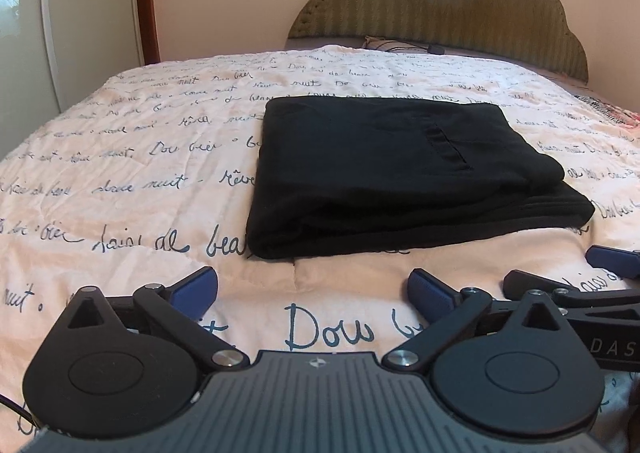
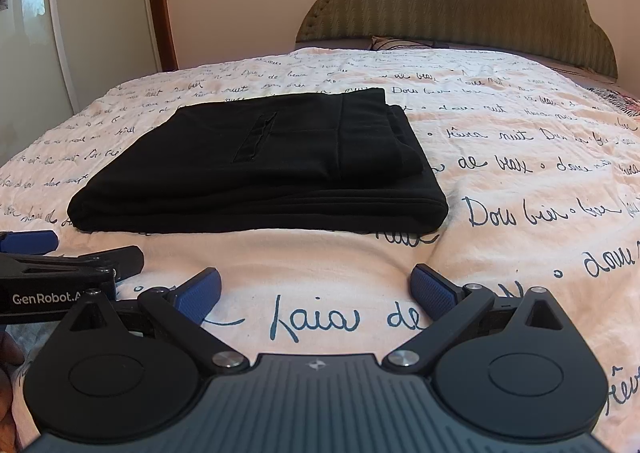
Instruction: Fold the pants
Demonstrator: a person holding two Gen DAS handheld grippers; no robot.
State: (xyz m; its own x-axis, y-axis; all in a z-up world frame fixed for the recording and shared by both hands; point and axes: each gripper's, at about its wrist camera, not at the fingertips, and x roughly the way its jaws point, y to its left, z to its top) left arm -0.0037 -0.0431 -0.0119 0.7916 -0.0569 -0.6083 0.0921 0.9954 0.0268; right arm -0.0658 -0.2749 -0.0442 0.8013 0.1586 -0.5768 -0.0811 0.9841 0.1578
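A: Looking at the black pants (image 1: 400, 173): they lie folded into a flat rectangle on the script-printed quilt (image 1: 140, 181), beyond both tools, touching neither.

B: And the fingers?

A: Left gripper (image 1: 314, 291) spread wide, nothing between; right gripper (image 2: 316, 291) equally wide, empty; both near the quilt's near edge, side by side.
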